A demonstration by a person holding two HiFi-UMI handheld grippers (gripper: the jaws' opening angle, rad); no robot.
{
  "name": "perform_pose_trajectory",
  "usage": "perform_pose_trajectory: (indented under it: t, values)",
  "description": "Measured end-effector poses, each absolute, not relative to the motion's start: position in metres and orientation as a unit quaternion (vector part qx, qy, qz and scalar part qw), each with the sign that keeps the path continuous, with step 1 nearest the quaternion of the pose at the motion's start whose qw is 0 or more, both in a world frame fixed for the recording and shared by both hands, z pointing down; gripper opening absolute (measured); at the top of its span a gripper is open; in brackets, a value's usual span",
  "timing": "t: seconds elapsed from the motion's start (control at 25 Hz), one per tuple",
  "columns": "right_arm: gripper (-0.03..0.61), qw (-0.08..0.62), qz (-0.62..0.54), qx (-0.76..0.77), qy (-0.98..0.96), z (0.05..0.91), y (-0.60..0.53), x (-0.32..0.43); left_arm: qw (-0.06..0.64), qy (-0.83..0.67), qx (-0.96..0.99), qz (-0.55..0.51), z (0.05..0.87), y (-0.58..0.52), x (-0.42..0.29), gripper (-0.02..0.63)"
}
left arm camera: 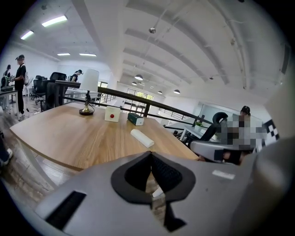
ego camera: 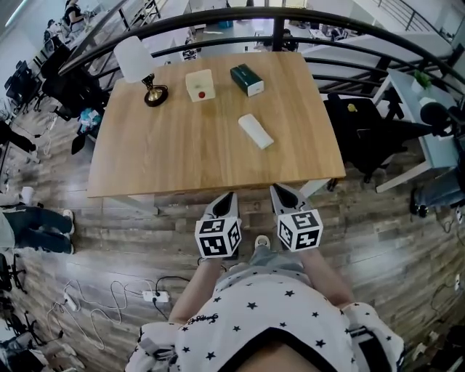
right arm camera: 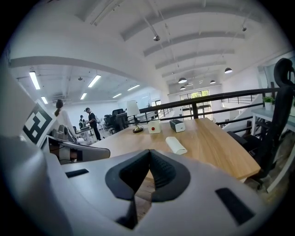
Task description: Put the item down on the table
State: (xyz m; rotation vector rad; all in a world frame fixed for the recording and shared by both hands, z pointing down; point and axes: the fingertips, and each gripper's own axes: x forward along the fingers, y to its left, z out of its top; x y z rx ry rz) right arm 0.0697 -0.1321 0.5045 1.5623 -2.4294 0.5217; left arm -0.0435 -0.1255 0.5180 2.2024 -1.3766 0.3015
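A white oblong block (ego camera: 256,131) lies flat on the wooden table (ego camera: 167,163), right of its middle. It also shows in the left gripper view (left arm camera: 142,138) and the right gripper view (right arm camera: 175,145). My left gripper (ego camera: 227,200) and right gripper (ego camera: 283,195) hover side by side just off the table's near edge, both pointing at it. Each is shut with its jaw tips touching and nothing between them, as the left gripper (left arm camera: 150,154) and right gripper (right arm camera: 149,151) show in their own views. Neither touches the block.
At the table's far side stand a white-shaded lamp (ego camera: 138,65), a cream box with a red dot (ego camera: 200,85) and a dark green box (ego camera: 247,79). A black railing (ego camera: 290,22) runs behind. A black chair (ego camera: 363,131) is right of the table; cables (ego camera: 109,298) lie on the floor.
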Motion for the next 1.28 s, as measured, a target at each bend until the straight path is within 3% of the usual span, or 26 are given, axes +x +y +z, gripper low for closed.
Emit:
perform_pose_trajectory:
  t: [0.68,1.28]
  values:
    - [-0.005,0.069,0.179,0.539,-0.82,0.476,-0.027,0.027,0.255,-0.494,0.823,0.113,0.516,-0.018,-0.092,0.011]
    - [-0.006,0.056,0.148,0.551,-0.819,0.466,-0.02,0.015,0.259,-0.485,0.829,0.104,0.518,-0.015,-0.102,0.011]
